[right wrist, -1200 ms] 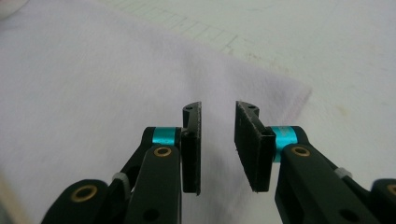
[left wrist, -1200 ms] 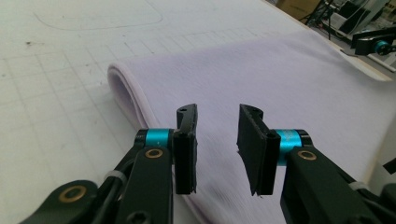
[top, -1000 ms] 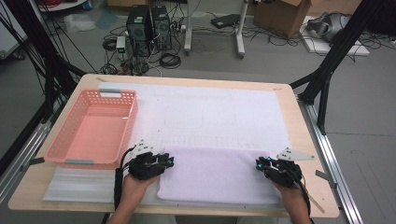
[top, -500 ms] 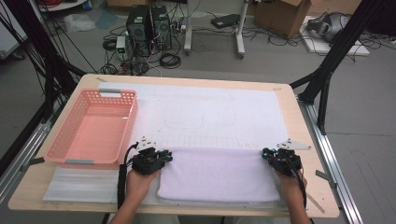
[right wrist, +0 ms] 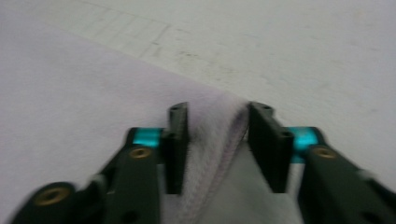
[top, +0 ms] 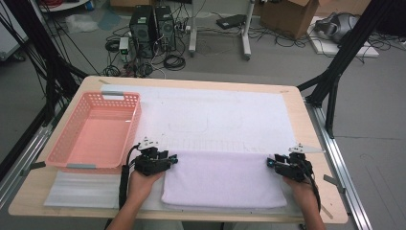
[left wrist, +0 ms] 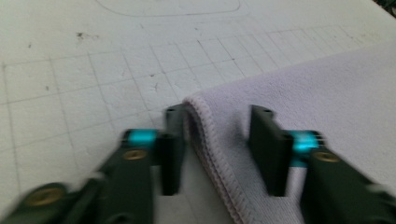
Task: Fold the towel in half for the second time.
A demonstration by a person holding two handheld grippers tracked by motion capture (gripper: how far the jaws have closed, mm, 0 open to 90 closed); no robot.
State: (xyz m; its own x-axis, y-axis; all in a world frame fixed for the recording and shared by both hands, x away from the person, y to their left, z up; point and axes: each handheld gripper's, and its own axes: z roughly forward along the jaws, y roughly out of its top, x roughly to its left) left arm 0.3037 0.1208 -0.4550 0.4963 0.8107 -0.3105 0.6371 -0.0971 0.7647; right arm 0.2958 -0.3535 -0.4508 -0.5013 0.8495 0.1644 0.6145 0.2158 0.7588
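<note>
Claws — left [top: 173, 158] & right [top: 271, 162] — parted, astride towel [top: 222, 178] far corners, pink basket [top: 94, 132] beside left, bare mat [top: 215, 115] beyond.

Pale lilac towel [top: 222, 178], salmon-pink basket [top: 95, 132], white grid-lined mat [top: 215, 117], black-and-teal tools

A folded towel [top: 222, 178] lies on the near half of a mat [top: 215, 115] that covers most of the table [top: 306, 120], its far edge running left to right across the mat's middle. A basket [top: 95, 132] sits on the table's left side, left of the towel and partly farther back. The left gripper [top: 171, 160] is at the towel's far left corner, just right of the basket's near end, and the right gripper [top: 271, 163] is at its far right corner.
</note>
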